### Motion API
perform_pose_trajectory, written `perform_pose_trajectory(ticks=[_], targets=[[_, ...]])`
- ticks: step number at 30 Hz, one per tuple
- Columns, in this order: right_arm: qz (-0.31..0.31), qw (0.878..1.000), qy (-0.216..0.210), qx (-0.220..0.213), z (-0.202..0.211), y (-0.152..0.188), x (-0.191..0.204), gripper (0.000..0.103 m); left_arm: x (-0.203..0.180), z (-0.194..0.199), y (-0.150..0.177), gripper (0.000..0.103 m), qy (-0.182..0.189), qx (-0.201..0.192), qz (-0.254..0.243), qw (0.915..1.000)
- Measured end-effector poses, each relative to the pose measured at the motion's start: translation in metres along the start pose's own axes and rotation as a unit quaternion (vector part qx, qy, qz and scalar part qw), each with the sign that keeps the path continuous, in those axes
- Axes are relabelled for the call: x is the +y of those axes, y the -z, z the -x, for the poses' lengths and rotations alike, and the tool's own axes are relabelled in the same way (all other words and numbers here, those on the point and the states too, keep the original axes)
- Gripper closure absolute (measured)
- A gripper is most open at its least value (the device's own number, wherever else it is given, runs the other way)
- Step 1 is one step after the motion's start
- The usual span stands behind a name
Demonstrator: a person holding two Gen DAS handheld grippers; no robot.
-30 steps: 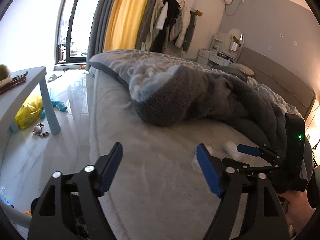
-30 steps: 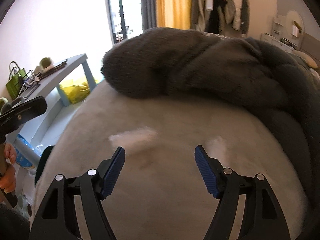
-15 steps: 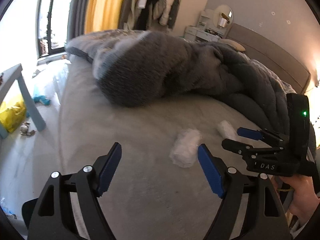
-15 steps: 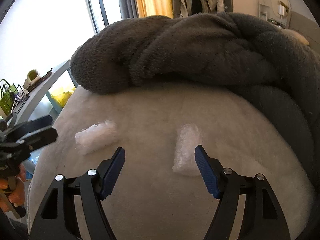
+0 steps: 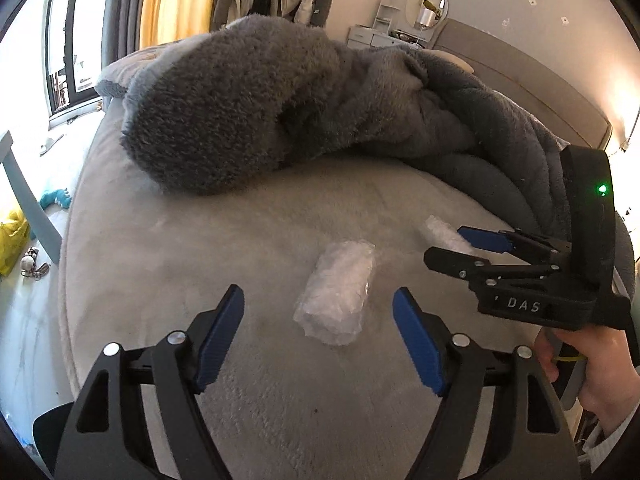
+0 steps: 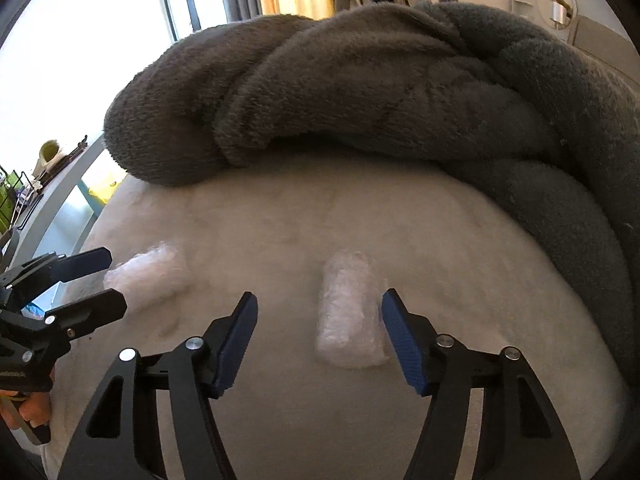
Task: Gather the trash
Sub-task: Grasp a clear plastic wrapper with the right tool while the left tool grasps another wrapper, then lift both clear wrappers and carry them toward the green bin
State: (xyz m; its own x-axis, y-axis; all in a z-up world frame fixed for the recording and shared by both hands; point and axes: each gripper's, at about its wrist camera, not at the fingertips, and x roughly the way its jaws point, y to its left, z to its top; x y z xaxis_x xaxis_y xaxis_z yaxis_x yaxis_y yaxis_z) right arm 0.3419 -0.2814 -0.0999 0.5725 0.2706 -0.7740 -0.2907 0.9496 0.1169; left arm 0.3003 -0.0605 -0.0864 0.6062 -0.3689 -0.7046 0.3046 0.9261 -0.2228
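Note:
Two crumpled clear plastic wraps lie on the pale bed sheet. In the left wrist view the nearer wrap (image 5: 338,290) lies just ahead of my open left gripper (image 5: 318,338), between its blue pads. The second wrap (image 5: 442,236) lies to the right, partly behind my right gripper (image 5: 450,246), which is open. In the right wrist view that second wrap (image 6: 350,308) sits between the open right gripper's (image 6: 316,338) pads, close to the right pad. The first wrap (image 6: 150,274) is at the left by my left gripper (image 6: 102,280).
A bulky grey fleece blanket (image 5: 260,108) is heaped across the back of the bed (image 5: 160,280). A light blue table (image 6: 52,200) stands left of the bed, with a yellow bag (image 5: 12,240) and small items on the floor. A headboard (image 5: 520,64) is at far right.
Both grippers have moved forward and lower over the bed. Each plastic wrap now sits larger and closer between its gripper's open pads. Both grippers stayed open.

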Motion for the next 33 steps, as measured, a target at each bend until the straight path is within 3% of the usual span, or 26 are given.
perform_pose_trajectory(ticks=[12, 20, 33], targets=[[-0.044, 0.999, -0.014, 0.008, -0.001, 0.004, -0.036, 0.070, -0.014, -0.019, -0.006, 0.043, 0.025, 0.006, -0.001, 0.9997], [-0.042, 0.999, -0.021, -0.004, 0.014, 0.002, -0.033, 0.073, -0.017, -0.028, -0.005, 0.060, 0.016, 0.019, 0.008, 0.9997], [-0.033, 0.999, -0.019, -0.028, 0.044, -0.003, -0.032, 0.073, -0.021, -0.011, -0.004, 0.064, 0.016, -0.004, 0.003, 0.9999]])
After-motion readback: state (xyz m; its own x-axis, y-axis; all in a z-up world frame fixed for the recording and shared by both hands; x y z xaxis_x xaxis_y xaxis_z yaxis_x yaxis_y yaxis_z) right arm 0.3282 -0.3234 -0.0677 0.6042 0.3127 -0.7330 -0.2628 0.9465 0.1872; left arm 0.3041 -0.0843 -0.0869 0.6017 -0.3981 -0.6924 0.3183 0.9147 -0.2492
